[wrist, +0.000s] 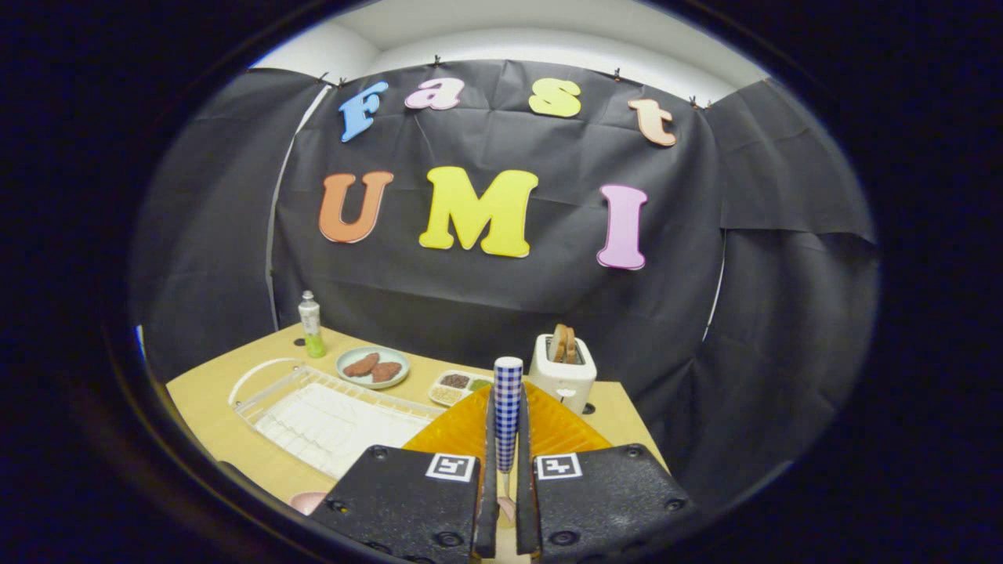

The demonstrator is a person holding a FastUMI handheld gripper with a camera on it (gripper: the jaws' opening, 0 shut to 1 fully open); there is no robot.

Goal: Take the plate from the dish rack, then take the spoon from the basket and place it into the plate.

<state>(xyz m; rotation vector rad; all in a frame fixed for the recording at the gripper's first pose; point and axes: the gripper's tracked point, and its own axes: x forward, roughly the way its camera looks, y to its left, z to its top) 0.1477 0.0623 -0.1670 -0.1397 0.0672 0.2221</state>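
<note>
My gripper [507, 403] is shut on the spoon [508, 407]. Its blue-and-white checked handle stands upright between the fingers and rises above their tips. Its pale bowl end hangs low between the pads. Directly under and beyond the fingers lies an amber ribbed plate [462, 429] on the wooden table. To the left of the plate lies the white wire dish rack [329, 419], with nothing standing in it.
A white toaster [563, 376] with bread stands just behind the amber plate. Further back are a small compartment tray [457, 385], a pale green dish with brown food [372, 366] and a green-bottomed bottle [312, 324]. A pinkish rounded object [307, 501] peeks out beside the left finger.
</note>
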